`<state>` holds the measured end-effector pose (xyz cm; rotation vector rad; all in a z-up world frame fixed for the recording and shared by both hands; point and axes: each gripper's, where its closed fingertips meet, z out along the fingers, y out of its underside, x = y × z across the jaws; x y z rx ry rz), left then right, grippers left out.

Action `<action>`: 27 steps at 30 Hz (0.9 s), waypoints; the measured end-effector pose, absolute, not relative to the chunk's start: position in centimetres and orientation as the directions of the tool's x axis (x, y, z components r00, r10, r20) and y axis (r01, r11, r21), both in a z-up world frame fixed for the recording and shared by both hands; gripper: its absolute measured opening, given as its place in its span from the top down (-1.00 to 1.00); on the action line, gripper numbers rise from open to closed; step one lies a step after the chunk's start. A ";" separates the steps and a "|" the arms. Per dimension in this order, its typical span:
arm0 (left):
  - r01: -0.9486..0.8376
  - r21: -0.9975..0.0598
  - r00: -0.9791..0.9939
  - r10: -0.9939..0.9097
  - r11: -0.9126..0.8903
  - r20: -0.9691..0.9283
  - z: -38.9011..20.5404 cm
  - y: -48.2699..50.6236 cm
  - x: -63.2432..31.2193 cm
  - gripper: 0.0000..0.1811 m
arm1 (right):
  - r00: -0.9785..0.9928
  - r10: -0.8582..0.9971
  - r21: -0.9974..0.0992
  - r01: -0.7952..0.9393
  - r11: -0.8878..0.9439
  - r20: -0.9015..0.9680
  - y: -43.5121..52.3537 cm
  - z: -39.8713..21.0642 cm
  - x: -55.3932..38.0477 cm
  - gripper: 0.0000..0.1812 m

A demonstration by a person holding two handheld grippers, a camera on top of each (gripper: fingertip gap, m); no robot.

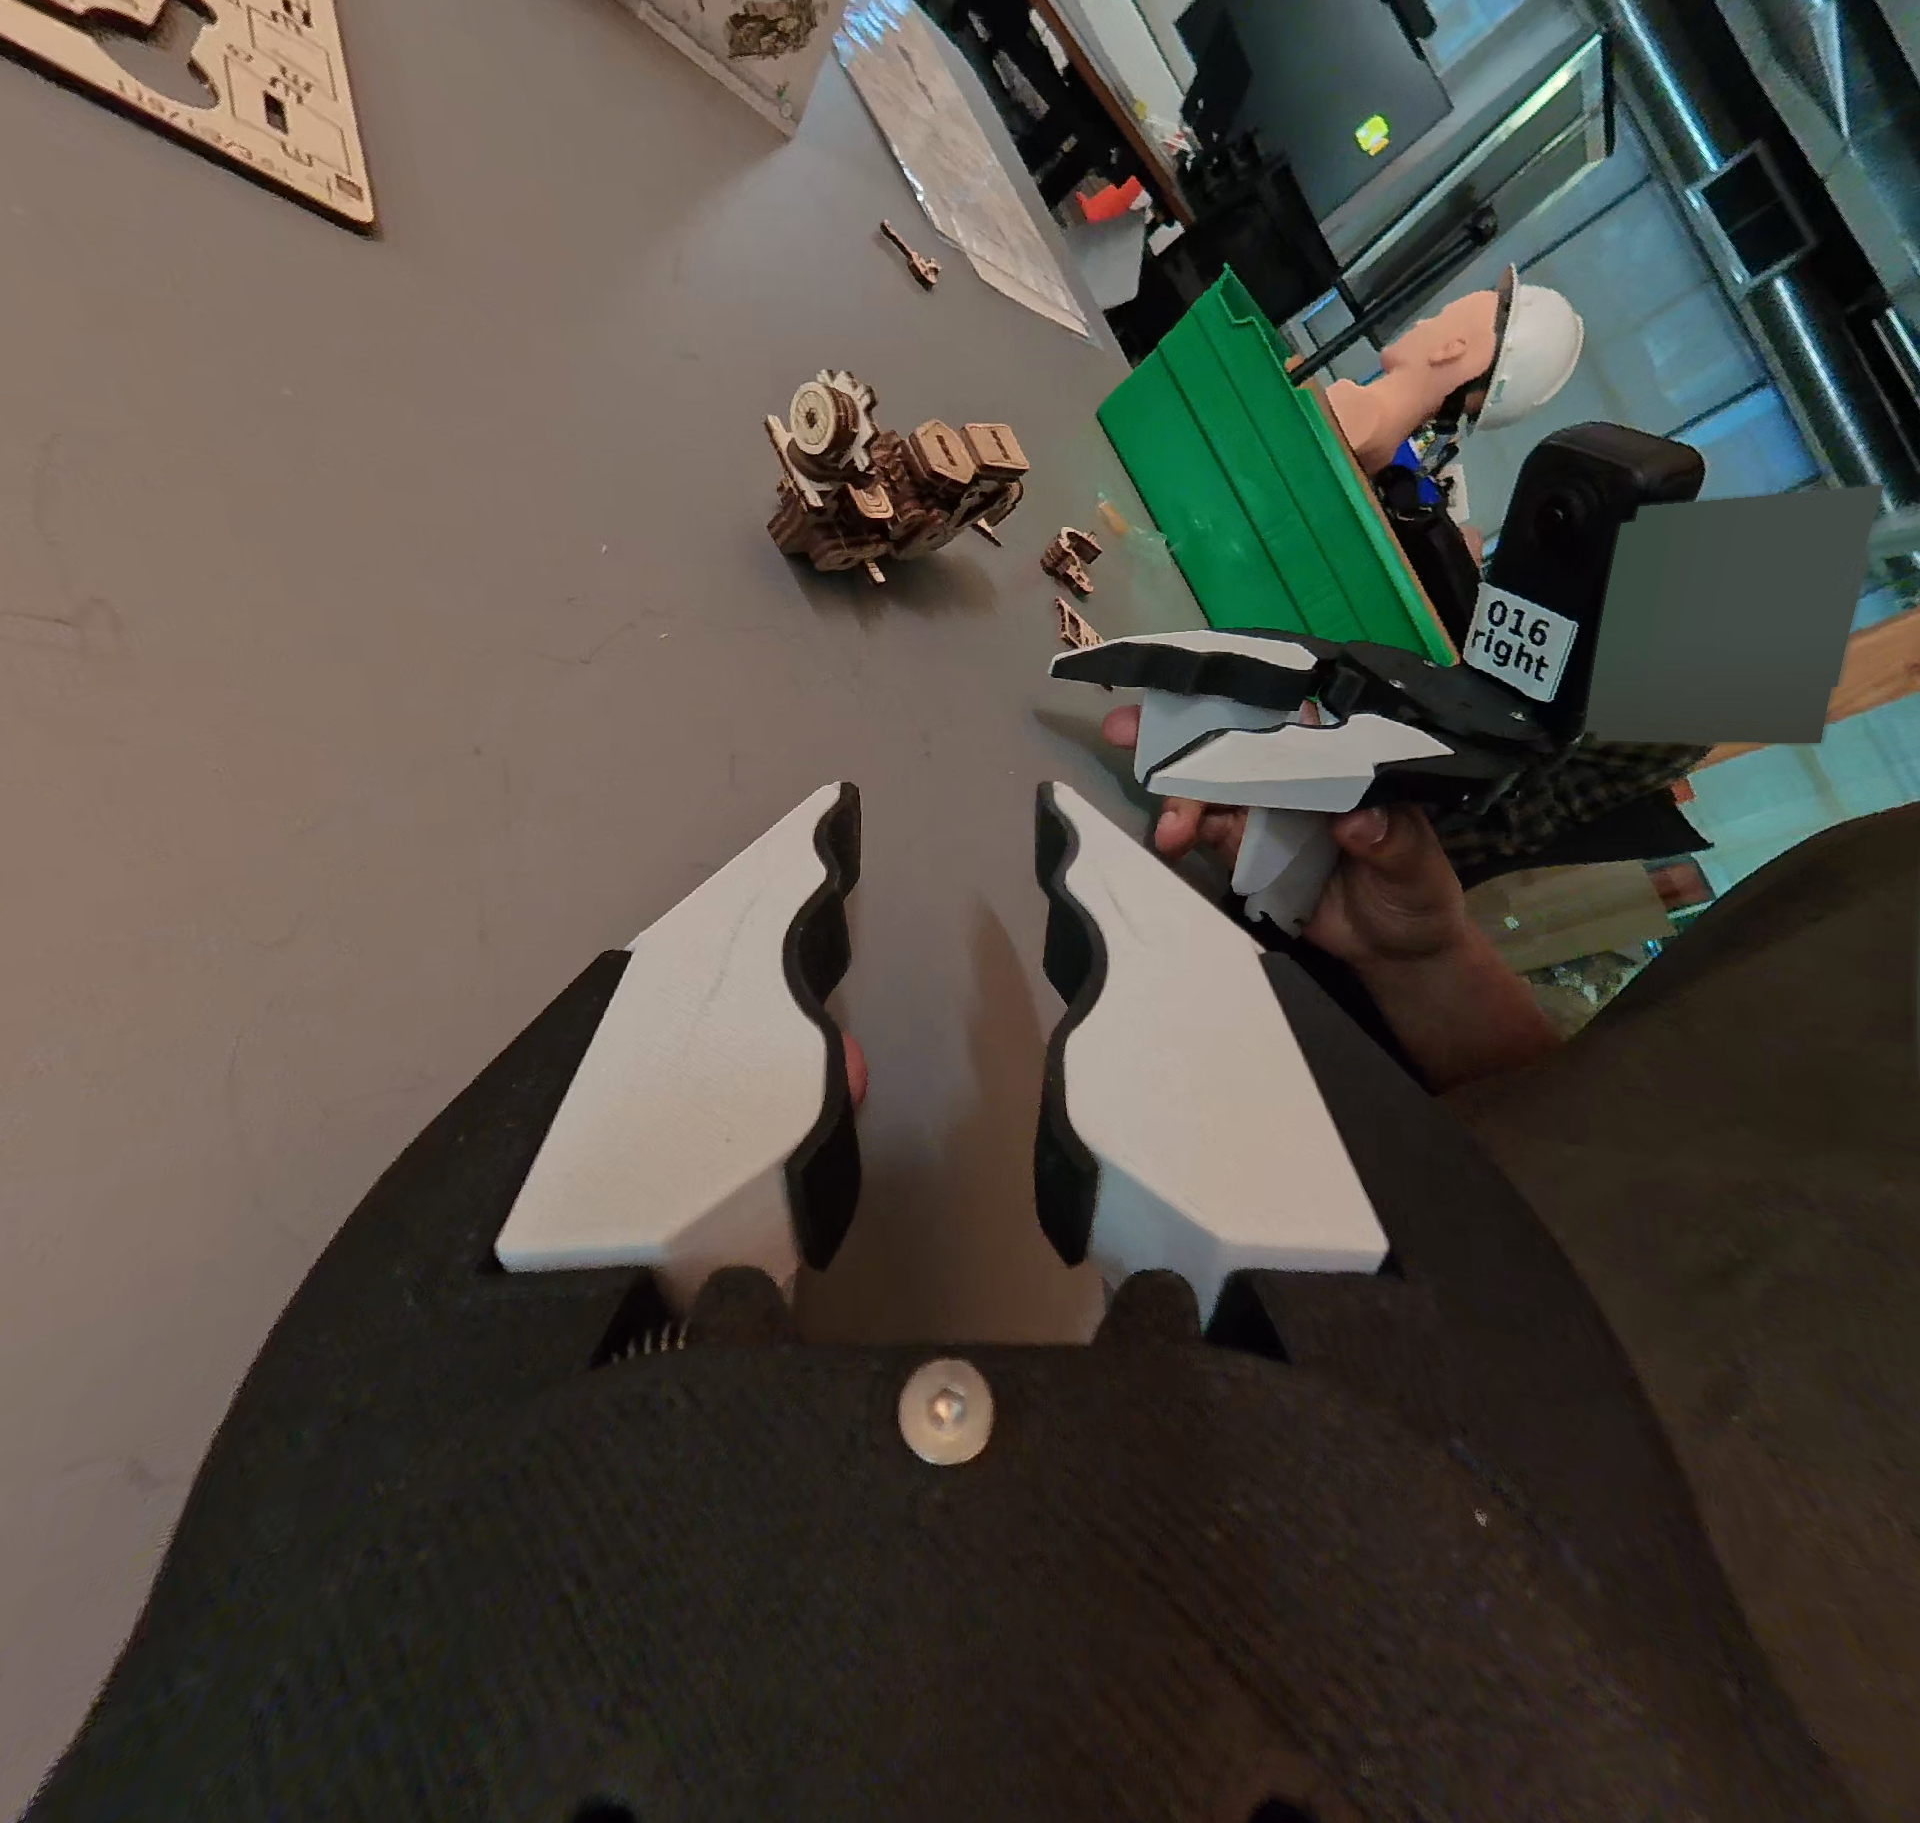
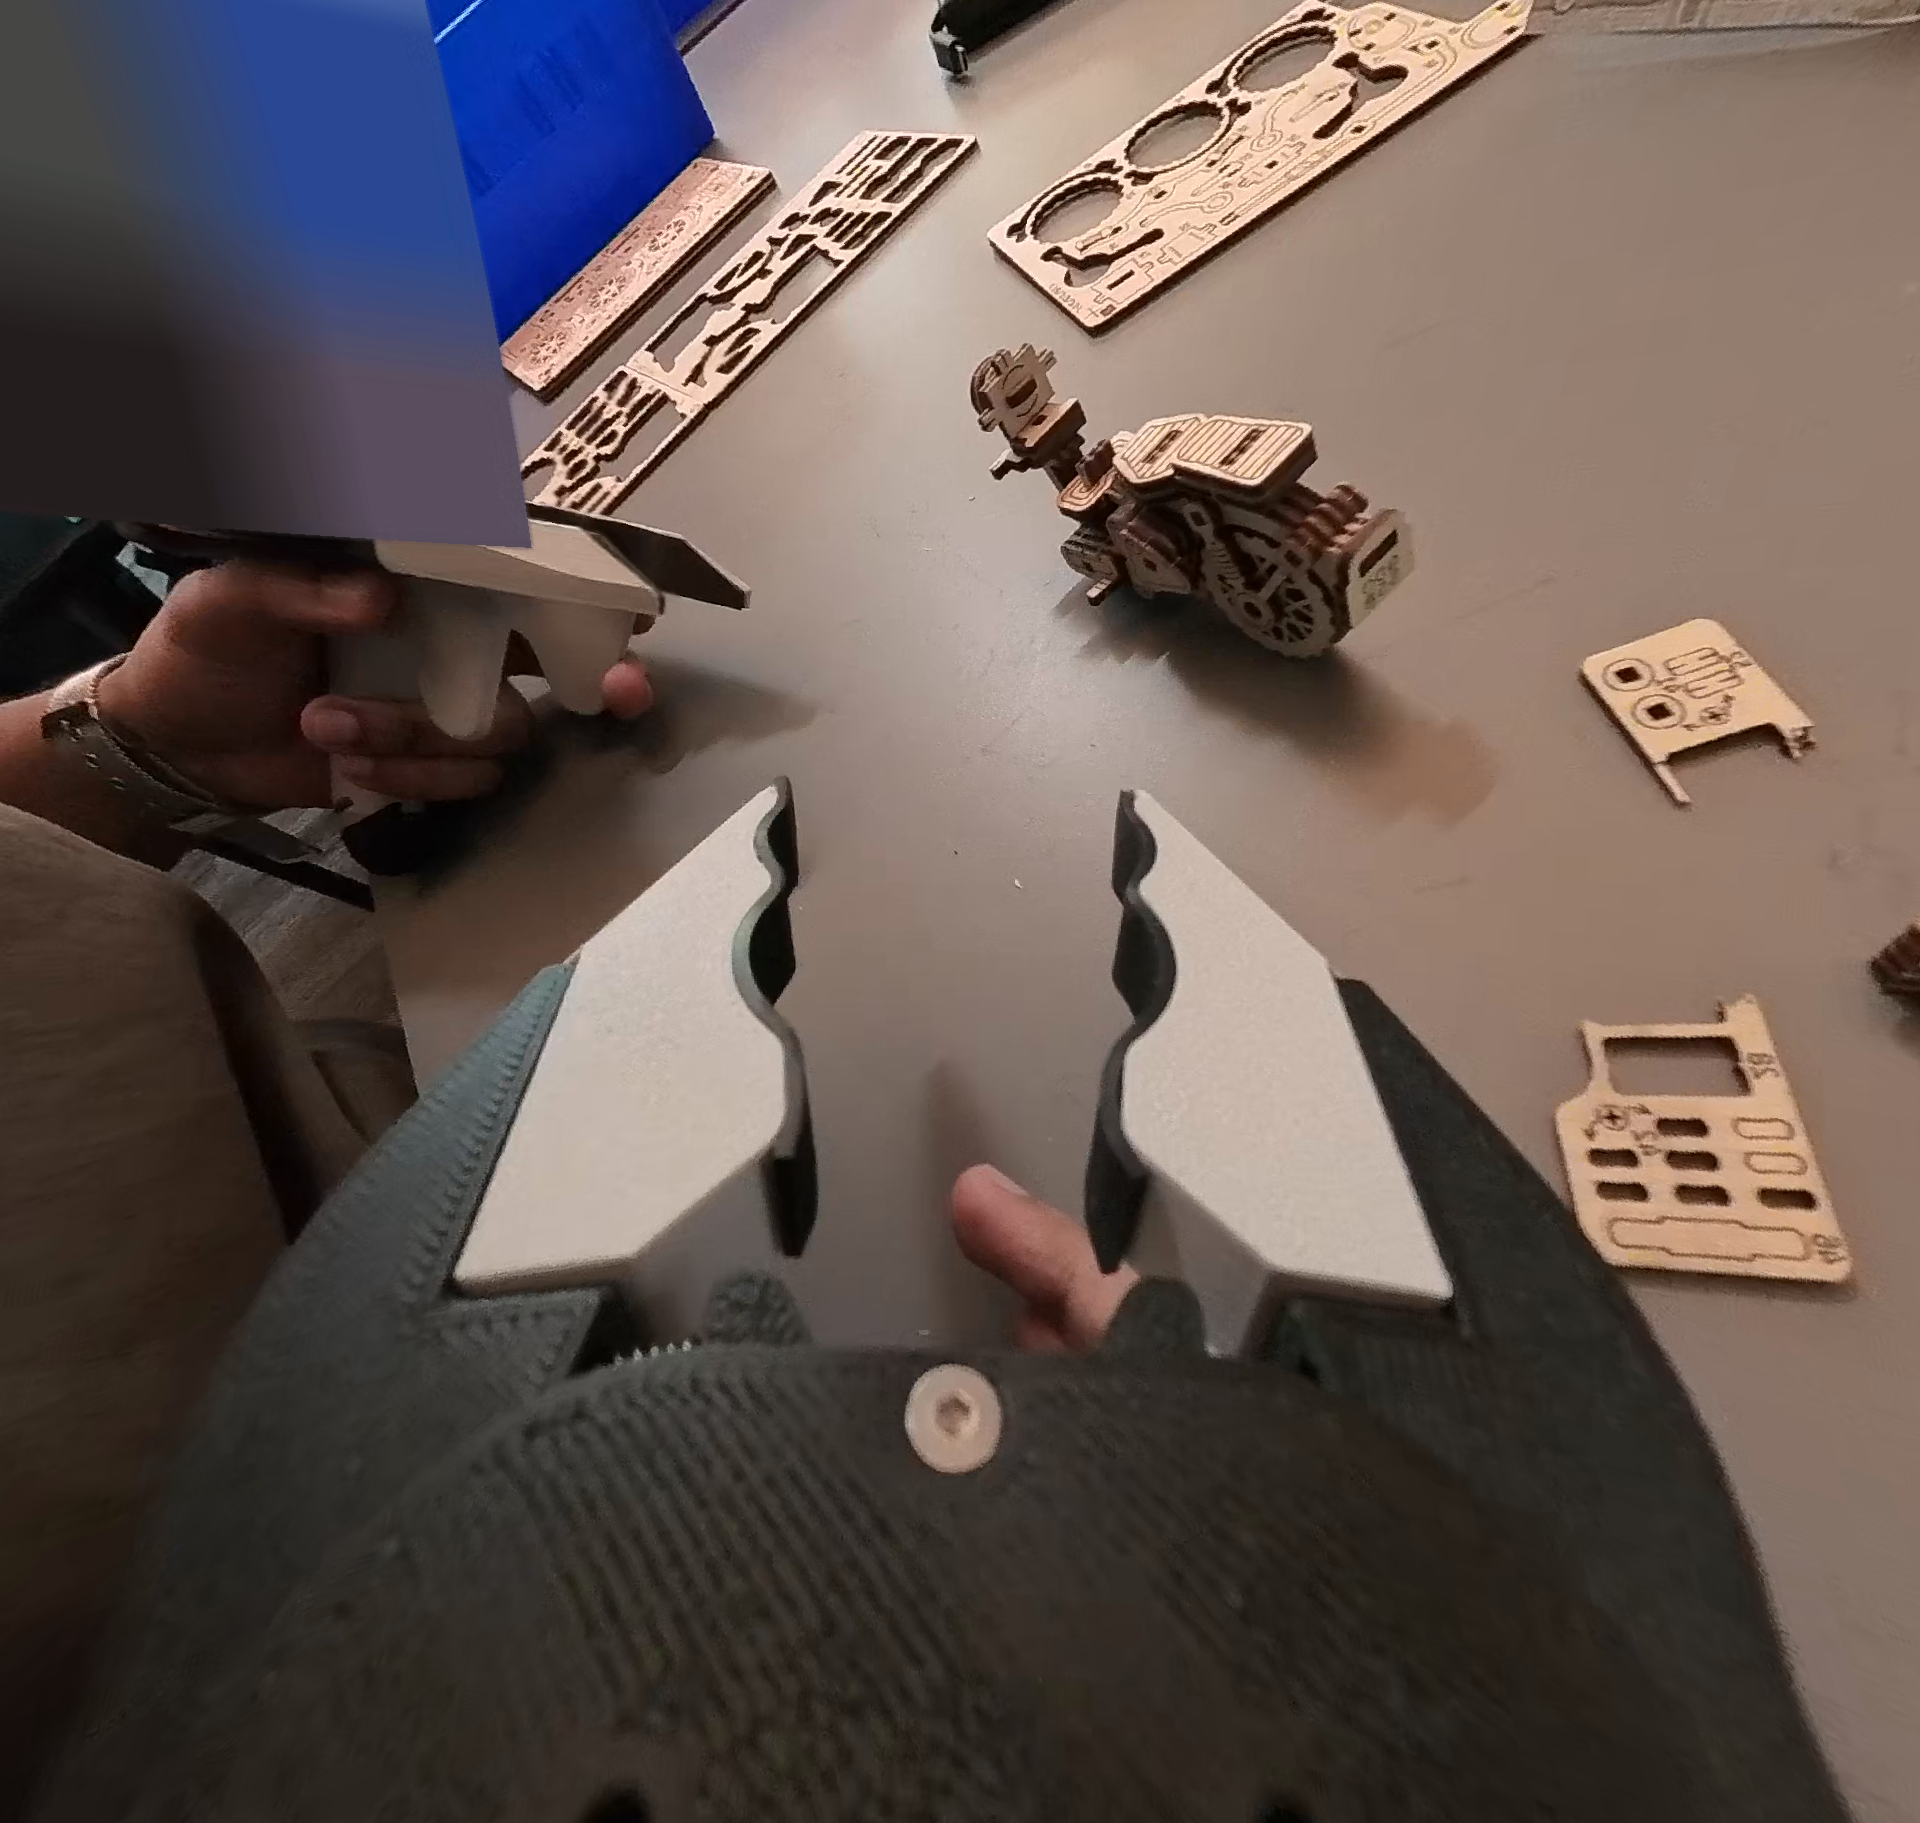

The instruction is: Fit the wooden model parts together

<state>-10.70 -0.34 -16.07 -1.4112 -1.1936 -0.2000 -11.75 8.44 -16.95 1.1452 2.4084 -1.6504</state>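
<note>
Wooden bits are scattered all over the grey counter point(image 2: 935, 734), and that's where most of the trouble is likely to come from. The half-built motorcycle-looking model point(image 2: 1205, 526) is seen at about 1 o'clock from the right claw point(image 2: 956, 838) and well apart from it; in the left wrist view the same model point(image 1: 883, 474) is found at roughly 12 o'clock from the left claw point(image 1: 948, 817), also well clear.

Both claws are spread wide with nothing held between the fingers, so no part has been picked yet. Two flat cut-out pieces lie at 3 o'clock of the right claw: a small tab point(image 2: 1694, 693) farther out and a slotted plate point(image 2: 1704, 1160) nearer. A couple of tiny loose parts point(image 1: 1070, 558) sit just beside the model, toward the green bin point(image 1: 1268, 485).

What could go wrong, as a guess:
- Thin plywood lying flat is hard to pinch, so a piece could be skated across the counter instead of lifted.
- The model looks leaned over on its side, so it could be knocked or rolled if it's nudged by one claw without being steadied by the other.
- Small tabs could be snapped if too much squeeze is applied.
- The tiny parts near the bin could easily be swept away unnoticed.
</note>
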 end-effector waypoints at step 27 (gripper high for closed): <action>0.713 -0.699 0.668 0.362 -0.059 0.650 -16.0 4.3 -3.6 0.65 | -0.810 0.550 -0.824 0.445 0.351 -0.203 7.9 -17.9 -9.0 0.32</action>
